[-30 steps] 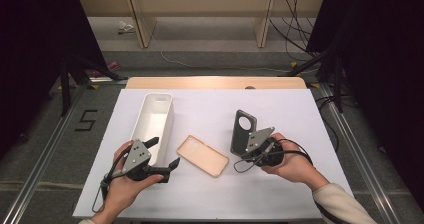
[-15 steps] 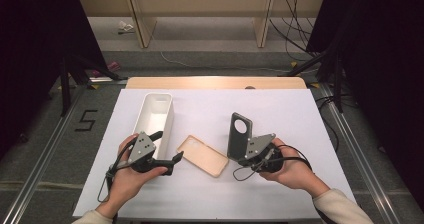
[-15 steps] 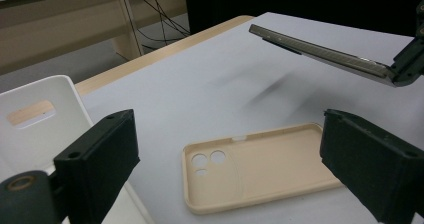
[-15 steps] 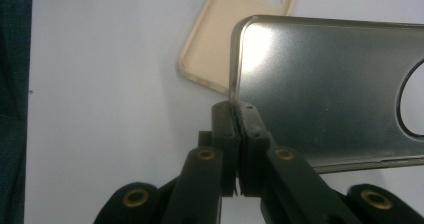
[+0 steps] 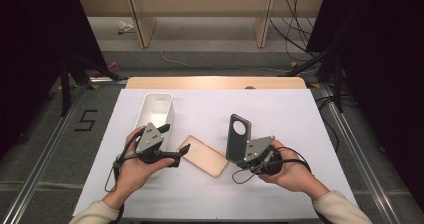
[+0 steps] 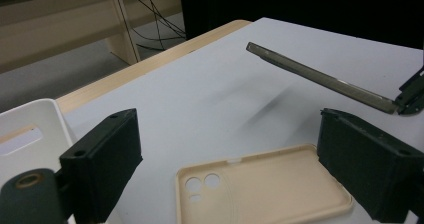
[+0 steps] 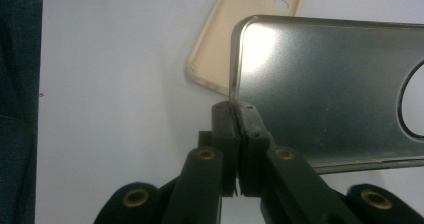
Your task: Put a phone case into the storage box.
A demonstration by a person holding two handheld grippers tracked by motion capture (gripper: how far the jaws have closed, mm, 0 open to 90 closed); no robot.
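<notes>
A beige phone case (image 5: 202,155) lies hollow side up on the white table (image 5: 295,114). My left gripper (image 5: 180,154) stands open at the case's left end. In the left gripper view the beige case (image 6: 265,189) lies low between the two wide-apart jaws of the left gripper (image 6: 225,139), and neither pad touches it. My right gripper (image 5: 236,157) is shut on the lower edge of a dark grey phone case (image 5: 238,133) and holds it upright above the table. The right gripper view has the right gripper (image 7: 239,111) pinching the grey case (image 7: 340,84), the beige case (image 7: 235,34) beyond.
A long white bin (image 5: 157,109) stands on the table just behind my left hand; its corner (image 6: 25,134) is at the left of the left gripper view. The table's far wooden edge (image 5: 215,82) runs behind. Cables trail from both grippers.
My left gripper has moved up and to the right, closer to the beige case's left end. The right gripper with the grey case has hardly shifted.
</notes>
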